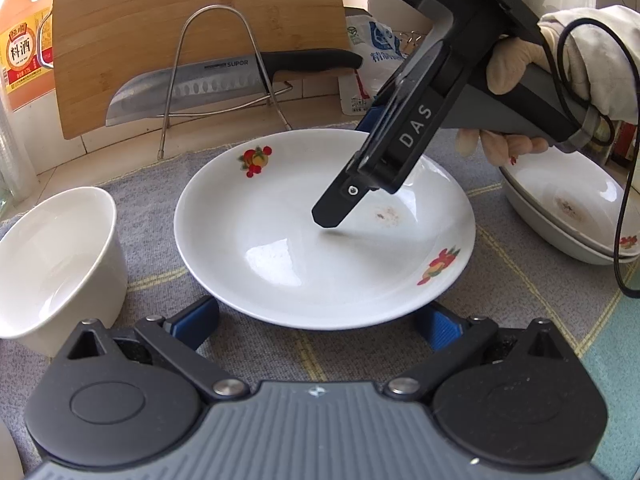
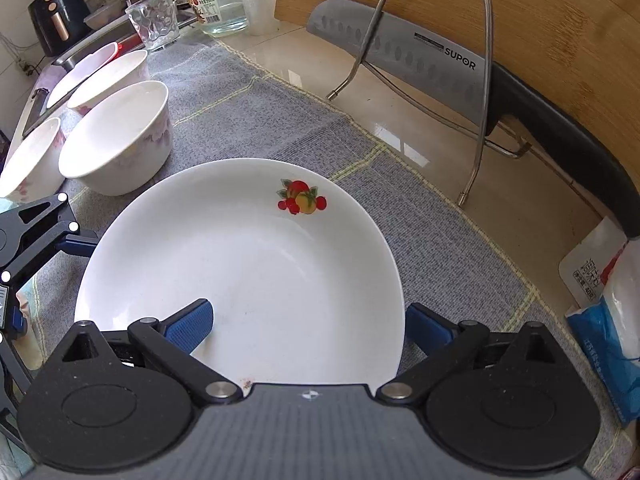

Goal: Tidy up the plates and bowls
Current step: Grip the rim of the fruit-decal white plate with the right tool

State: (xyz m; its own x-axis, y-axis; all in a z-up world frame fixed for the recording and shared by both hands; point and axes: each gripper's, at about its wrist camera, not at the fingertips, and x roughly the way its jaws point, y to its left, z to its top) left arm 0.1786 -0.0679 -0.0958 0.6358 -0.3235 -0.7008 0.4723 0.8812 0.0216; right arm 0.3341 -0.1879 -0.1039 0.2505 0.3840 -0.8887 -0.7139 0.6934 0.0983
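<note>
Right wrist: plate [image 2: 248, 264] lies flat between spread fingers [image 2: 188, 326].

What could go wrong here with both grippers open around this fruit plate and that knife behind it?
The right gripper straddles the rim of the fruit plate, one finger inside, one outside; a one-edge pinch may let it tilt or slip. The left gripper, open at the near rim, could nudge it. Lifting backward risks striking the knife resting on the wire rack.

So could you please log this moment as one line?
right gripper: open, straddling fruit plate rim | left gripper: open, near plate edge | bowl: untouched
</note>
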